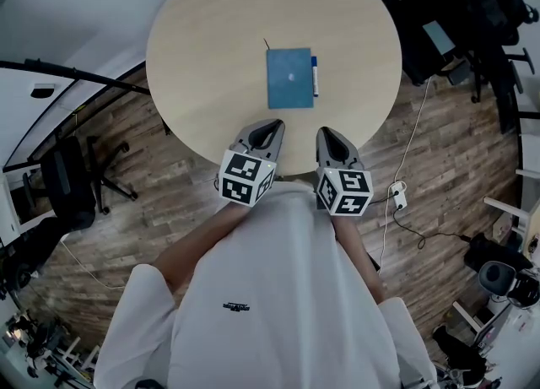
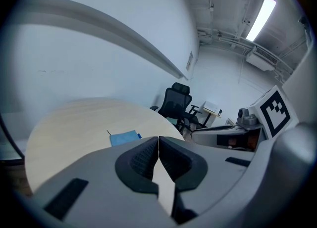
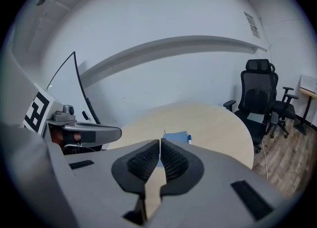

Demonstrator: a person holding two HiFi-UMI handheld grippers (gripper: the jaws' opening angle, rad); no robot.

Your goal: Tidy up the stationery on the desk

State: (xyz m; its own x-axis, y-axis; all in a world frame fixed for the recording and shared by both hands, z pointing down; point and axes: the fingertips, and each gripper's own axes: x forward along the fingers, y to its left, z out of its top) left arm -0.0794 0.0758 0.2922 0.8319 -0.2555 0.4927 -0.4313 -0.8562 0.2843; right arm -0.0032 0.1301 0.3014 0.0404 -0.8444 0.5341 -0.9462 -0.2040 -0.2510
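The blue notebook (image 1: 289, 78) is laid mid-frame on the round table (image 1: 211, 33), the pen (image 1: 315, 75) set along its right edge, seemingly already tidied, so the left gripper (image 1: 270, 128) and right gripper (image 1: 330, 136) are held below it, closed on nothing.

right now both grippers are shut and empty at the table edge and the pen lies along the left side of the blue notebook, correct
No: the head view shows the pen along the right side of the blue notebook, not the left. The rest holds: the left gripper and right gripper are shut and empty at the edge of the table.
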